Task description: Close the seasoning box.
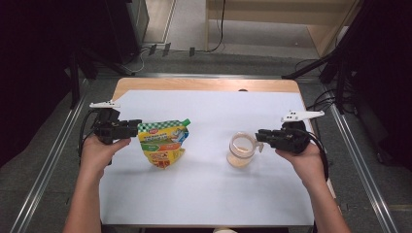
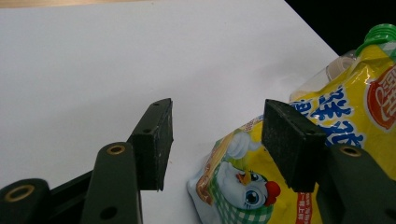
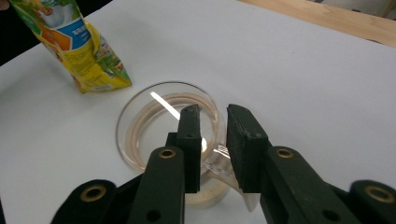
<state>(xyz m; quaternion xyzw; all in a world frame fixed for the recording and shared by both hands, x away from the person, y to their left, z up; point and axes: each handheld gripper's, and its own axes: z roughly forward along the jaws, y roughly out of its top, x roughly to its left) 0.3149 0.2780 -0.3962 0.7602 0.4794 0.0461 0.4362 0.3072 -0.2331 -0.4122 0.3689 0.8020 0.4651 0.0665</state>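
My left gripper (image 1: 137, 127) jaws sit wide apart, pointing inward; right gripper (image 1: 258, 136) jaws only a bit apart, forearms angled in from below.

Yellow spout pouch (image 2: 336, 140) with blue Chinese characters too cut off to read, red oval logo illegible

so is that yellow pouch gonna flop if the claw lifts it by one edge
Probably. The yellow pouch looks like soft, creased film, so it would likely sag and bend. Its glossy surface could slip between pads. The green cap at one corner seems its only rigid part.
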